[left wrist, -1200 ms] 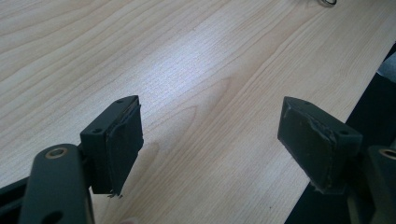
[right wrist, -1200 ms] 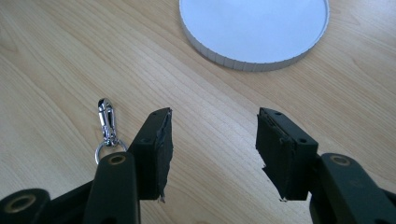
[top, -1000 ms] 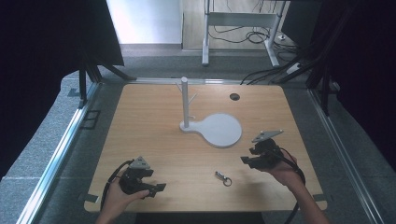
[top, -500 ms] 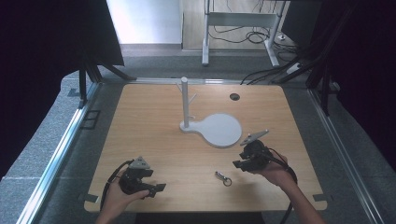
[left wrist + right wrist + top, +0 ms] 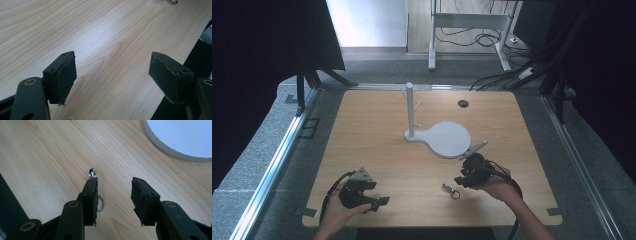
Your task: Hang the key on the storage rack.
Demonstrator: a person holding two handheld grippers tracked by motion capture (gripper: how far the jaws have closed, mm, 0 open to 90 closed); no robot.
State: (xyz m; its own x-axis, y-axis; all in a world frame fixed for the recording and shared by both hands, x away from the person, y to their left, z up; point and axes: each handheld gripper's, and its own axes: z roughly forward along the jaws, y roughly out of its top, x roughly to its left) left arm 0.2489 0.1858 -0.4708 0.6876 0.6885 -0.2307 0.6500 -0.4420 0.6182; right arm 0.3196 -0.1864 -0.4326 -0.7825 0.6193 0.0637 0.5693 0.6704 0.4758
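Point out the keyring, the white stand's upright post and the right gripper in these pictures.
keyring [image 5: 452,190], high view, on its metal ring lying on the table.
white stand's upright post [image 5: 410,107], high view, midway up the post.
right gripper [image 5: 113,195], right gripper view, midway between its open fingertips.

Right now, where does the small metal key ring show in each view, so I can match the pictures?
High view: the key ring lies on the wooden table, near edge, just left of the right hand-held gripper.
Left gripper view: cut off at the top edge.
Right gripper view: partly behind the left jaw.
Shared landmark: the table's wood grain.
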